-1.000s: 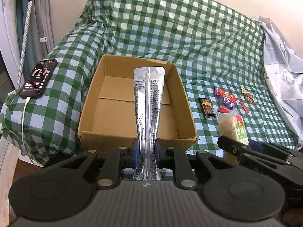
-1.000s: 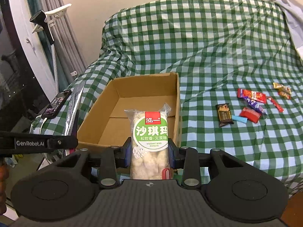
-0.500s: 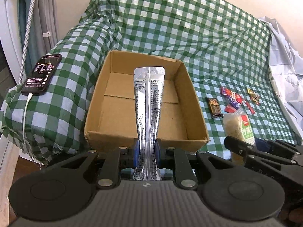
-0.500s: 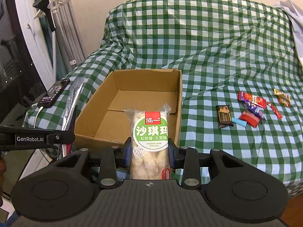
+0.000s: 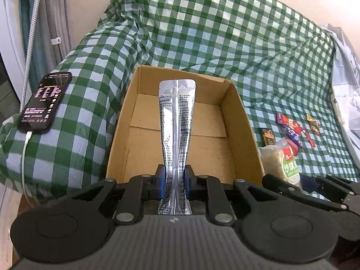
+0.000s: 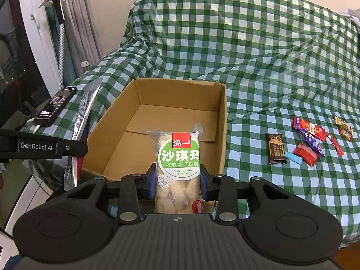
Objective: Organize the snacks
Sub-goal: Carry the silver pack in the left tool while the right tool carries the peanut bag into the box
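Observation:
My left gripper (image 5: 176,180) is shut on a long silver foil sachet (image 5: 176,121) that sticks up over the open cardboard box (image 5: 126,117). My right gripper (image 6: 177,181) is shut on a clear pastry pack with a green label (image 6: 178,157), held at the near edge of the same box (image 6: 221,121). The box holds nothing inside. In the left wrist view the pastry pack (image 5: 281,157) and the right gripper (image 5: 315,184) show just right of the box. In the right wrist view the left gripper (image 6: 74,148) and its sachet (image 6: 86,108) show left of the box.
Several small wrapped snacks (image 6: 308,139) lie on the green checked cloth (image 6: 258,56) right of the box. A phone (image 5: 45,103) on a charging cable rests on the cloth to the left. White sheeting (image 5: 344,78) lies at the far right. Curtains hang at the left.
Both grippers have moved forward toward the box with their packs still held; the box and the cloth now look nearer and larger in both views.

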Demonstrator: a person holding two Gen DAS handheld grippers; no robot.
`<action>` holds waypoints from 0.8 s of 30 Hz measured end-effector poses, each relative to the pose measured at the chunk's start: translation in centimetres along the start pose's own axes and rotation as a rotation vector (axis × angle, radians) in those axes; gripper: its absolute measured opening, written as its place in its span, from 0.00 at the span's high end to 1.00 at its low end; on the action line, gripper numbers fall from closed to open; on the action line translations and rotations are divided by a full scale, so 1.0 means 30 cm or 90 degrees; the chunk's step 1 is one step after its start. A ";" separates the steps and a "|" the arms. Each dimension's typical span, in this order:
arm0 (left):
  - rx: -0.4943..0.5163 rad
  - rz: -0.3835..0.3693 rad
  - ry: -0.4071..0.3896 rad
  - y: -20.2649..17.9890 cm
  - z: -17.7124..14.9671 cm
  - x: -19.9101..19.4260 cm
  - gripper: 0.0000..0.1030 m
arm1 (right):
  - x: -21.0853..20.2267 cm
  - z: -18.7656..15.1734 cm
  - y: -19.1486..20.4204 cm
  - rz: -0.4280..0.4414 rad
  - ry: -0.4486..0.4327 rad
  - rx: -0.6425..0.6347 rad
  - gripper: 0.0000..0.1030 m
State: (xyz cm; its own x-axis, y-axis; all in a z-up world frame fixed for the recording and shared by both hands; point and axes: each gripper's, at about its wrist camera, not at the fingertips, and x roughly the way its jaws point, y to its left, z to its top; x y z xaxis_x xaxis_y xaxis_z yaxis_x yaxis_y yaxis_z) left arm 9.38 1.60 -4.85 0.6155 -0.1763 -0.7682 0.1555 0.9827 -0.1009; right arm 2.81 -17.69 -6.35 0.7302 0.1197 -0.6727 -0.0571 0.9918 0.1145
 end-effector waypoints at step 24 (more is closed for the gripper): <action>0.042 0.044 0.088 -0.043 0.175 0.442 0.82 | 0.412 0.118 -0.068 -0.012 0.064 0.018 0.63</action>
State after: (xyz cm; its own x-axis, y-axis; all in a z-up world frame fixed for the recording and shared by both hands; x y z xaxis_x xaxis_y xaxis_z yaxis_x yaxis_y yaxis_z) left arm 21.40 -2.32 -11.60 0.5154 -0.0943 -0.8518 0.1697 0.9855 -0.0064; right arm 14.36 -18.40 -12.31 0.6592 0.1066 -0.7444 -0.0242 0.9924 0.1206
